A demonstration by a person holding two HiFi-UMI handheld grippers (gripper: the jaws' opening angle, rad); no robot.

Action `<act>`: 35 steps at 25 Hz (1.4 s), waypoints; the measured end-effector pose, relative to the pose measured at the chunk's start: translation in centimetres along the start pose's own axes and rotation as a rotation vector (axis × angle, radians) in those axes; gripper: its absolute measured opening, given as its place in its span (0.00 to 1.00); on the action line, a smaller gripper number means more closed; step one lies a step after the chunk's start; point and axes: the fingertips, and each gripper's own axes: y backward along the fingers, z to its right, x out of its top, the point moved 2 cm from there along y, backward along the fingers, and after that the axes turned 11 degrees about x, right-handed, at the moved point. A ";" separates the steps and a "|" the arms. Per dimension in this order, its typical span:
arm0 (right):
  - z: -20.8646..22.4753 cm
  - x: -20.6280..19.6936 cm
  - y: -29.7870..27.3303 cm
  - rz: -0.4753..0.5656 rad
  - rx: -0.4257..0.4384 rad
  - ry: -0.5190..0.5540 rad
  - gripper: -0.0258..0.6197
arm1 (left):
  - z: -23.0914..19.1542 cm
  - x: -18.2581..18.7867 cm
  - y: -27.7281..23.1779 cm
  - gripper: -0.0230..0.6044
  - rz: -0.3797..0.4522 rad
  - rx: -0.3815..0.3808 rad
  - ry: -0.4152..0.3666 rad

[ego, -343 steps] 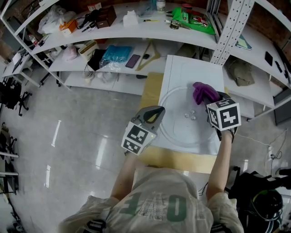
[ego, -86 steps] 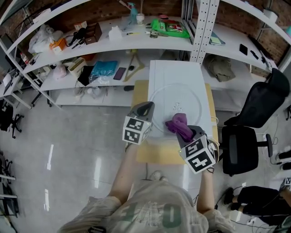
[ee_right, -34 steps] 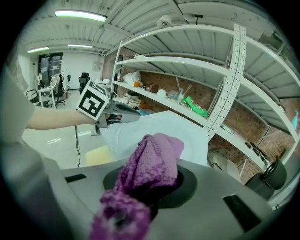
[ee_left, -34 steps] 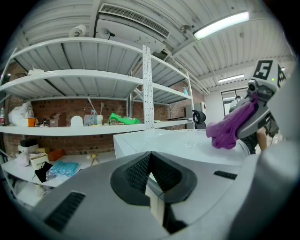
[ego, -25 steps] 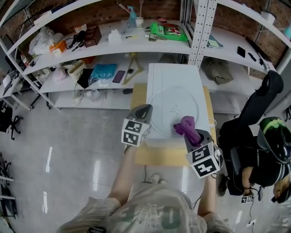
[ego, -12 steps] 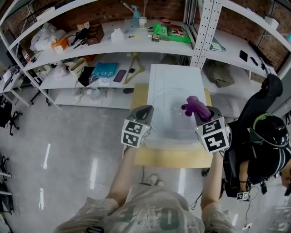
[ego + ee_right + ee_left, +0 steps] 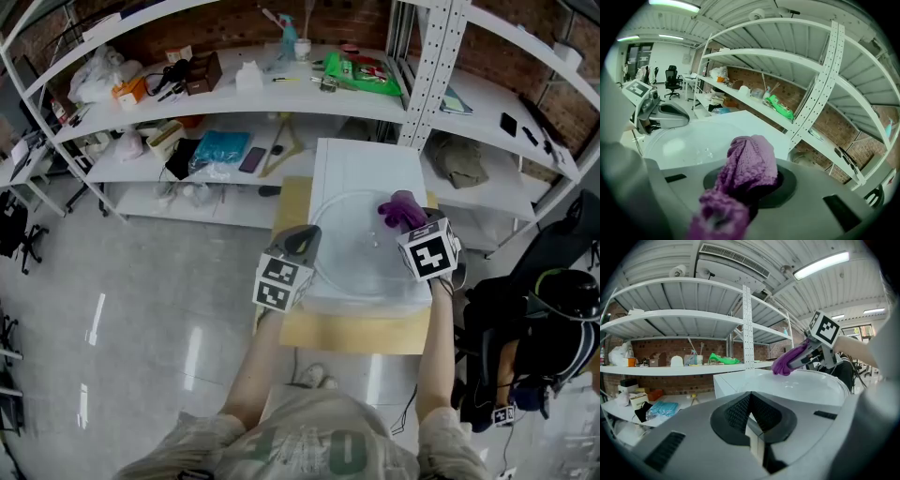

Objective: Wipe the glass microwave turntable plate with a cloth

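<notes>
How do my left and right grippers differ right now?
The left gripper is shut with nothing visible between its jaws; the right gripper is shut on the purple cloth. The left gripper sits at the glass turntable plate's left rim; the right gripper is over its far right part. Both point away from you.

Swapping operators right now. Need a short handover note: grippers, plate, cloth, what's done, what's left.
Left hand-held gripper: jaws together, tip at the near-left rim of the glass turntable plate; can't tell if it pinches the rim.
Right hand-held gripper: shut on the purple cloth, held over the plate's far-right part; contact unclear.
Plate lies flat on the white top.
Done: cloth is in hand and at the plate. How much is wiped can't be told.
Left: probably wipe across the rest of the plate.
</notes>
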 end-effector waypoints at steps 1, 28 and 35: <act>-0.1 -0.1 -0.1 -0.002 0.003 0.001 0.13 | 0.0 0.0 0.0 0.04 0.002 0.000 0.001; -12.5 -6.1 9.6 0.042 0.112 -0.010 0.13 | -0.2 0.1 0.0 0.04 -0.002 0.012 -0.001; -4.6 -2.3 8.0 0.103 -0.027 -0.019 0.13 | -0.2 0.1 0.2 0.04 -0.003 0.011 0.003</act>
